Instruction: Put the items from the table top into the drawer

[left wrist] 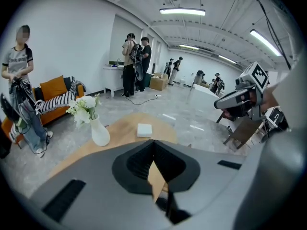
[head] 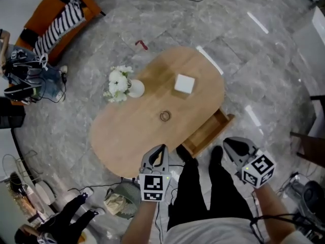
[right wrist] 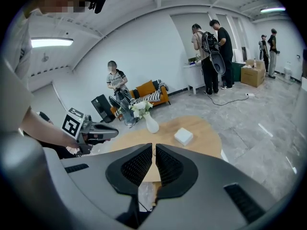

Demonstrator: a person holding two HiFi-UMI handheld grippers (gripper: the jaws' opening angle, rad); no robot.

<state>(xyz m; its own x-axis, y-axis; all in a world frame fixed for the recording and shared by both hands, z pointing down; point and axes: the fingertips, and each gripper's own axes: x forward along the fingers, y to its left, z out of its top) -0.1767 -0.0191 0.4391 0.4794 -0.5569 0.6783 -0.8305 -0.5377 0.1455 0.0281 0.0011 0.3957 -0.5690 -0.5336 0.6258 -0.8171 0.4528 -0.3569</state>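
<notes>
An oval wooden table [head: 132, 133] carries a white box [head: 184, 83], a small dark ring [head: 165, 116] and a white vase of white flowers [head: 133, 88]. A wooden drawer [head: 205, 133] stands pulled out from the table's near right side. My left gripper [head: 162, 150] hangs over the near table edge, shut and empty. My right gripper [head: 227, 143] is to the right of the drawer, above the floor, also shut with nothing in it. The left gripper view shows its jaws [left wrist: 154, 143] closed, with the box [left wrist: 144, 130] and vase [left wrist: 100, 133] beyond. The right gripper view shows the box [right wrist: 183, 136] ahead.
The person's dark-trousered legs [head: 200, 187] stand at the table's near side by the drawer. An orange sofa with a striped cloth [head: 56, 19] is at the far left. A bag [head: 119, 200] lies on the floor near left, a chair [head: 311, 136] at right. Several people stand in the room.
</notes>
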